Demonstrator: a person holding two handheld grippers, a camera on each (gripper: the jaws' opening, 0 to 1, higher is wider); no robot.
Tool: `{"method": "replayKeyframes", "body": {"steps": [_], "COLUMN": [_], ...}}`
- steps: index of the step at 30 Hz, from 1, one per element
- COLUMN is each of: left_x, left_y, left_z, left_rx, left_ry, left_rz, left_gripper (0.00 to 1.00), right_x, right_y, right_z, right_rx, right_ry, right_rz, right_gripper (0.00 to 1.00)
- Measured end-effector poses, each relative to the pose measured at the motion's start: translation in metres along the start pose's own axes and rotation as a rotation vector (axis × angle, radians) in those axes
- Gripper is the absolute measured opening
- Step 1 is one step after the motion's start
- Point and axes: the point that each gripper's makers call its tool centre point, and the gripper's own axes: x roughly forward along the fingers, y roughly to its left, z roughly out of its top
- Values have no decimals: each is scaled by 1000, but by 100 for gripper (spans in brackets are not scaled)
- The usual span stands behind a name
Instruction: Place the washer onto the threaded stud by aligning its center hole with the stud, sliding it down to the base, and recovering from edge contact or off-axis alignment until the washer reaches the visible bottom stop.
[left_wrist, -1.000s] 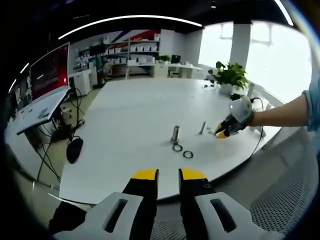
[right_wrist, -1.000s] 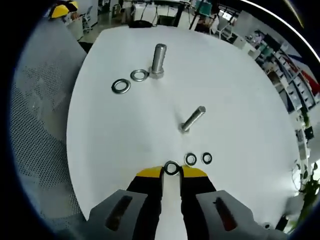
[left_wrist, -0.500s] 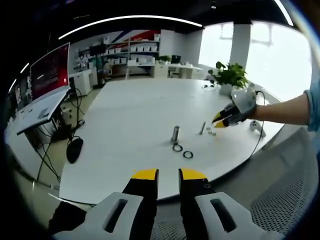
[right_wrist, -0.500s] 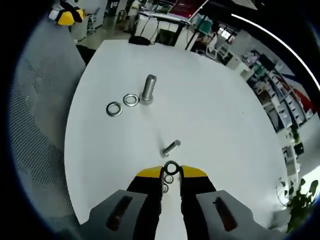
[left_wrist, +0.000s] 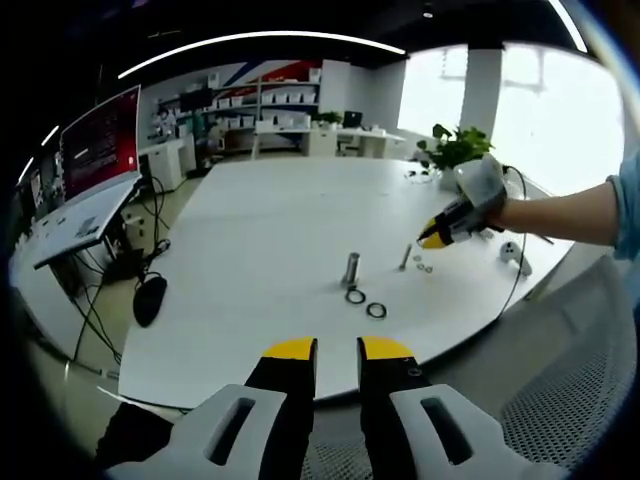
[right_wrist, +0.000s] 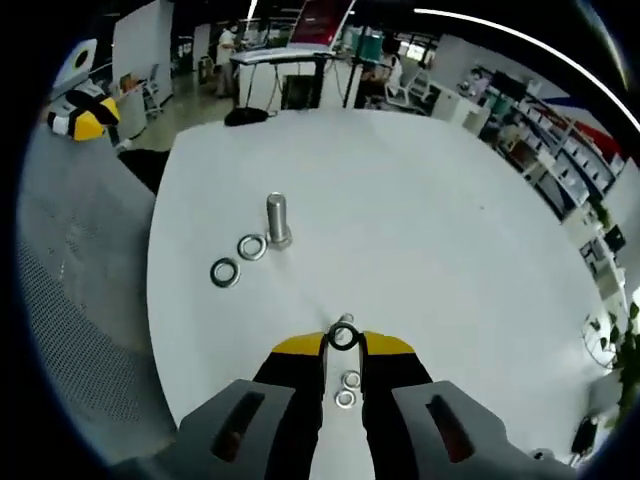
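My right gripper (right_wrist: 343, 345) is shut on a small steel washer (right_wrist: 343, 337), held above the white table (right_wrist: 430, 230). The top of the thin threaded stud (right_wrist: 345, 320) peeks out just behind the washer. Two more small washers (right_wrist: 348, 388) lie on the table between the jaws. In the left gripper view, a hand holds the right gripper (left_wrist: 433, 241) just above the thin stud (left_wrist: 405, 256). My left gripper (left_wrist: 337, 350) hangs off the table's near edge, open by a narrow gap with nothing in it.
A thicker upright bolt (right_wrist: 277, 220) stands to the left with two larger washers (right_wrist: 238, 259) beside it. A monitor (left_wrist: 100, 140), a plant (left_wrist: 460, 150) and a mesh chair (left_wrist: 570, 400) ring the table. A small white device (left_wrist: 512, 252) with a cable lies at the right.
The right gripper has lifted off the table with the washer and moved over the thin stud. The left gripper has stayed still.
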Motion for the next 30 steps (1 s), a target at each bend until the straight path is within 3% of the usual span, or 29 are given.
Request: {"method": "replayKeyframes", "body": {"steps": [11, 30], "left_x": [0, 0], "left_y": [0, 0], "left_z": [0, -1], "left_rx": [1, 2], "left_ry": [2, 7], "left_rz": [1, 2], "left_gripper": [13, 13], "right_x": [7, 21], "right_y": [-2, -1], "right_z": [3, 0], "right_rx": [90, 67], "right_ry": [57, 121], "right_rz": [36, 73], "right_gripper": [14, 14]}}
